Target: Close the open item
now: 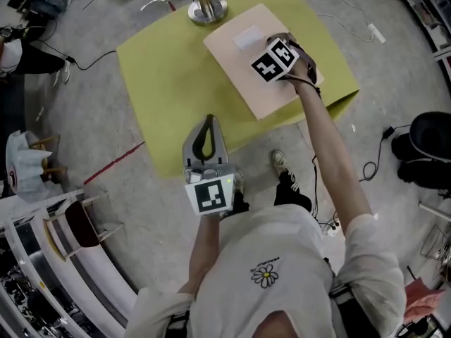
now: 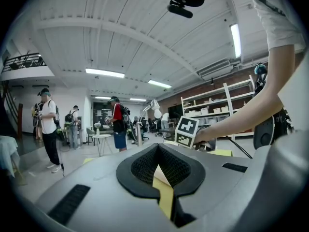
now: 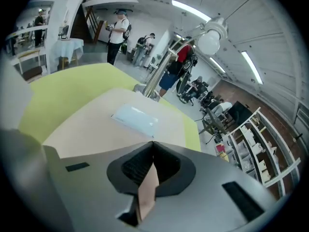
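A flat beige folder (image 1: 243, 65) with a pale label (image 1: 249, 37) lies on the yellow-green table (image 1: 169, 76); its cover looks flat and down. My right gripper (image 1: 273, 48) is over the folder's right part, jaws shut with nothing between them. In the right gripper view its tips (image 3: 153, 142) meet just above the beige cover (image 3: 101, 124), near the label (image 3: 135, 117); I cannot tell whether they touch it. My left gripper (image 1: 209, 120) hangs by the table's near edge, shut and empty, its tips (image 2: 158, 146) pointing out into the room.
A metal post with a round base (image 1: 207, 9) stands on the table's far side. Cables and a white power strip (image 1: 375, 32) lie on the floor at right, near a black stool (image 1: 431, 143). Chairs (image 1: 74, 224) stand at left. People stand far off.
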